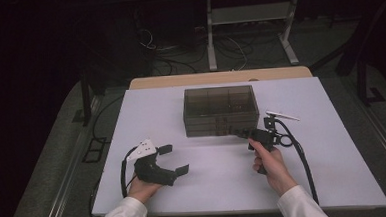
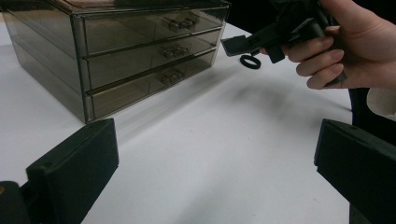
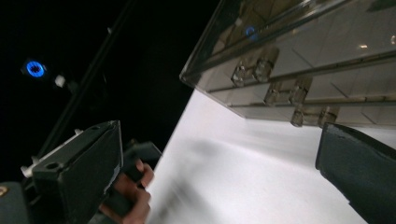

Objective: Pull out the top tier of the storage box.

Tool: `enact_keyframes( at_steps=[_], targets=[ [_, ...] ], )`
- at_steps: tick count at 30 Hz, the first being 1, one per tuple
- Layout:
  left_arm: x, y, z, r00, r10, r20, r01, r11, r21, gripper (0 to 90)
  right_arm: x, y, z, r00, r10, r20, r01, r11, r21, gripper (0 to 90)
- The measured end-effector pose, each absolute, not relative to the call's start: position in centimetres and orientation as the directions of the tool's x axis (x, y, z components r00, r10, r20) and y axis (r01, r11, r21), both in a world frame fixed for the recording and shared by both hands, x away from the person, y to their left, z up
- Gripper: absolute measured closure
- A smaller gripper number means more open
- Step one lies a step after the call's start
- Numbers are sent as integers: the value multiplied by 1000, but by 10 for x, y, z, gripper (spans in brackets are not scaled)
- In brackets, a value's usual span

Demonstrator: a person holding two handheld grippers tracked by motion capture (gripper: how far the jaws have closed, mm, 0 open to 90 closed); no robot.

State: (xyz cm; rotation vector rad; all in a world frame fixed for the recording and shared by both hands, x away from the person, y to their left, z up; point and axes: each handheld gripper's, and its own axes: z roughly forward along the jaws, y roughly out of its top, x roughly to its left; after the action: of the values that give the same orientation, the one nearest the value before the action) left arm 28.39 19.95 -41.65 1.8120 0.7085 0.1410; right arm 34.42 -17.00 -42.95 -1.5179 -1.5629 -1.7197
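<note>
A smoky see-through drawer box [image 1: 220,110] stands at the middle of the white table [image 1: 131,121]. It has three shut drawers, each with clear knobs [image 2: 175,50]. My right gripper [image 1: 241,133] is turned on its side just in front of the box's lower right corner, open and holding nothing. In its own view, its jaws [image 3: 215,163] frame the drawer fronts [image 3: 303,93] close up. My left gripper [image 1: 176,159] rests near the table's front left, open and apart from the box. Its view [image 2: 215,154] looks at the box [image 2: 116,51] and the right gripper [image 2: 261,42].
A small black ring [image 2: 251,61] lies on the table by the right gripper. Cables trail from both grippers toward the front edge. Behind the table is a dark floor with wires and a white stand [image 1: 248,15].
</note>
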Motion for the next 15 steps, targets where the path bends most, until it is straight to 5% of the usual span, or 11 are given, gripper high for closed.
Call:
enact_keyframes(
  at_steps=[15],
  targets=[
    [284, 199, -416, 816, 524, -246, 395, -192, 899, 0, 348, -168, -430, -251, 331, 910, 803, -454, 387, 2]
  ],
)
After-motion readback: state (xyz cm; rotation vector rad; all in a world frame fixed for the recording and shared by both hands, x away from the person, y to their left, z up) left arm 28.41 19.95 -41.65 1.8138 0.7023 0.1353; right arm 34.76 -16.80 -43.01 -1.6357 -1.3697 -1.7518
